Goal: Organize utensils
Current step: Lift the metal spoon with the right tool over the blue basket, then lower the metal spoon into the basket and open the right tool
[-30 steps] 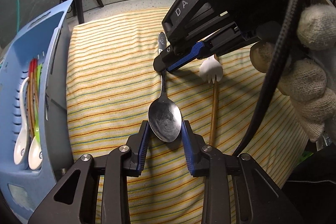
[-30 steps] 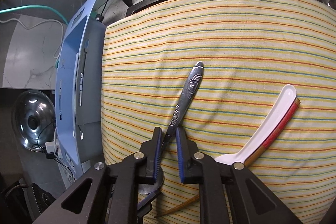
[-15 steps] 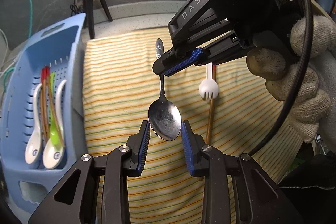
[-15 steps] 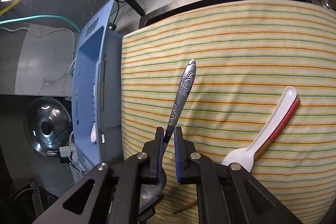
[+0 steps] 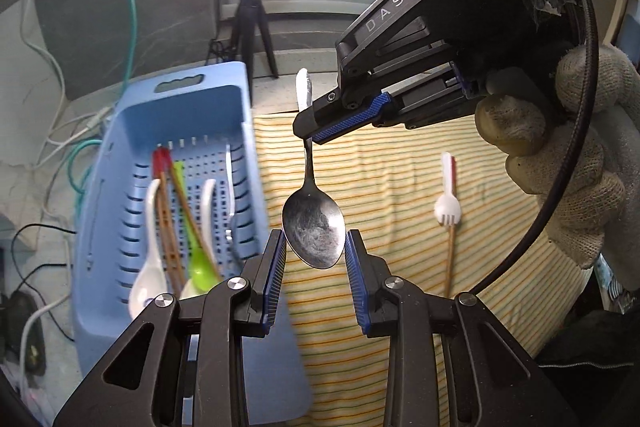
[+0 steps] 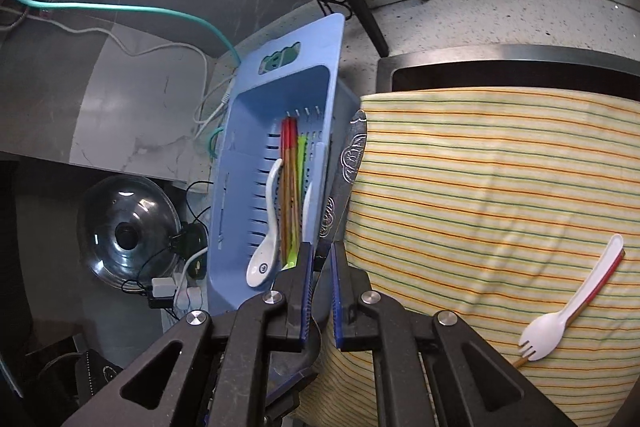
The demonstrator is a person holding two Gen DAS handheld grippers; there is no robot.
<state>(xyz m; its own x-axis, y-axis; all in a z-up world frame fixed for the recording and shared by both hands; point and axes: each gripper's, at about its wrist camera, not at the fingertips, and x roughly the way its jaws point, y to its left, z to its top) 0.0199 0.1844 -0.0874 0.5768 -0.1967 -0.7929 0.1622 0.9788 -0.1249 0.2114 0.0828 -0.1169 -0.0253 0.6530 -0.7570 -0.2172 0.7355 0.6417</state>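
Through my left wrist camera, my left gripper (image 5: 314,253) is clamped on the bowl of the metal spoon (image 5: 313,227), a blue pad against each side. The spoon hangs clear above the striped cloth (image 5: 400,187), just right of the blue basket (image 5: 168,155). My gloved right hand (image 5: 560,155) pinches the handle with the right gripper (image 5: 306,135).

Through my right wrist camera, my right gripper (image 6: 320,267) is clenched on the embossed handle, which slants up along the basket's right wall. A white spork (image 6: 568,307) lies on the cloth, well right of the basket.

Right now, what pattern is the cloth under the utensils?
Cream cloth with thin orange, yellow and green stripes; clearest in the right wrist view.
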